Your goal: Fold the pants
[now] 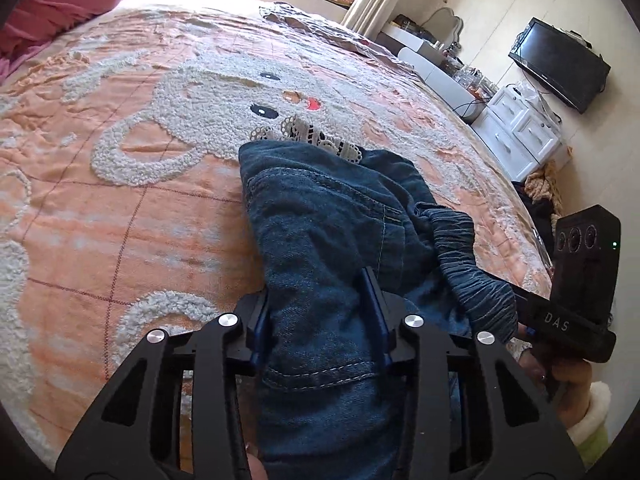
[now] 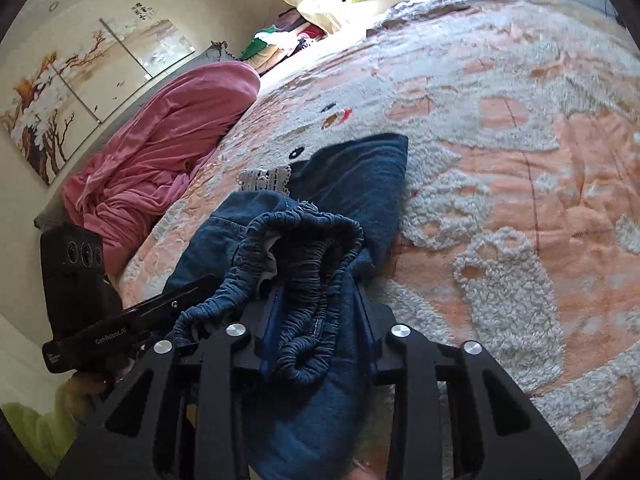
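Dark blue denim pants (image 1: 320,220) with white lace trim (image 1: 308,136) at the far end lie on an orange bedspread (image 1: 120,200). My left gripper (image 1: 320,312) is shut on the denim near the waist. The elastic waistband (image 1: 472,264) bunches to its right. In the right wrist view my right gripper (image 2: 320,320) is shut on the gathered waistband (image 2: 304,248) of the pants (image 2: 360,168). Each gripper shows at the edge of the other's view: the right one (image 1: 576,288) and the left one (image 2: 100,312).
A pink blanket (image 2: 168,148) is heaped at the head of the bed (image 2: 520,160). A white dresser (image 1: 520,132) and a black TV (image 1: 560,64) stand beyond the bed's right edge. A patterned cloth (image 1: 320,24) lies at the bed's far side.
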